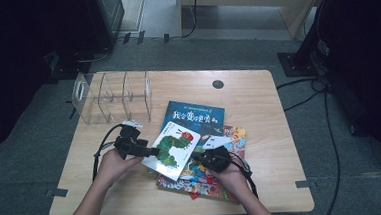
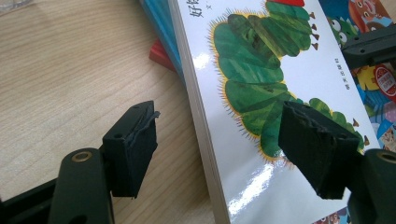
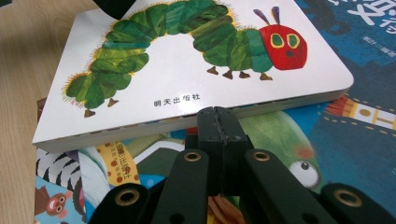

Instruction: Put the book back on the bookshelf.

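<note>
so the caterpillar book (image 1: 173, 148) sits mid-bench on the book pile (image 1: 210, 179), left tool (image 1: 148, 151) released and straddling its 9 o'clock edge to grab, right tool (image 3: 218, 122) clenched empty, nudging the 5 o'clock edge, probably to steady it

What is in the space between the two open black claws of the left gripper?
In the left gripper view, the thick edge of the caterpillar book lies between the left gripper's open jaws, with bare wooden table beside it. Neither pad presses on it.
</note>
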### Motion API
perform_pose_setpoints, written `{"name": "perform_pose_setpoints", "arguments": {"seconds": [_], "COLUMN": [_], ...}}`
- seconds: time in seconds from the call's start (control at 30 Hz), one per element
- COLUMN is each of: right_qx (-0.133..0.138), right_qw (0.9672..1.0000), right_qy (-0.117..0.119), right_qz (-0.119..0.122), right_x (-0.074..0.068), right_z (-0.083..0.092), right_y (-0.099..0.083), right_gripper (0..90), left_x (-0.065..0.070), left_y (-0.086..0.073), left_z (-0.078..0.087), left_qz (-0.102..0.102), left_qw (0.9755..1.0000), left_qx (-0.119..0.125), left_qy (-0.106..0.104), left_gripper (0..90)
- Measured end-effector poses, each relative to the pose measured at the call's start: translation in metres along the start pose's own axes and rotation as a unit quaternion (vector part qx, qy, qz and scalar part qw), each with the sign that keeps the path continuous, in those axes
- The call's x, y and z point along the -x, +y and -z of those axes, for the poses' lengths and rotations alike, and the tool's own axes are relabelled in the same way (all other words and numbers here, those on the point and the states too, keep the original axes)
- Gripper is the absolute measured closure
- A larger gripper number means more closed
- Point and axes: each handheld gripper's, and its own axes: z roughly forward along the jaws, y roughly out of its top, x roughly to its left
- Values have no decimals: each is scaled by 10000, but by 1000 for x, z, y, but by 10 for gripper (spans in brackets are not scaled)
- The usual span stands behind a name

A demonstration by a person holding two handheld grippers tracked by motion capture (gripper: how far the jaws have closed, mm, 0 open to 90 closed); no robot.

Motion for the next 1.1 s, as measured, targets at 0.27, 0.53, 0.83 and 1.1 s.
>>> {"name": "perform_pose_setpoints", "arguments": {"seconds": [0.27, 0.53, 0.83, 1.1], "right_qx": [-13, -20, -45, -185], "right_qw": [10000, 9999, 9995, 9982], "right_qy": [52, 111, 247, 363], "right_qz": [7, 56, 188, 432], "right_x": [1, 0, -4, -12], "right_z": [-2, -8, -19, -31], "right_y": [1, 6, 14, 25], "right_gripper": [900, 900, 900, 900], "left_x": [0, -1, -8, -25], "left_y": [1, -1, -6, -11], "left_z": [-6, -6, -7, -3], "left_qz": [47, 134, 367, 819], "left_qw": [9999, 9997, 9988, 9950], "left_qx": [-131, -119, -145, -203], "left_qy": [-89, -135, -273, -528], "left_gripper": [285, 284, 268, 257]}}
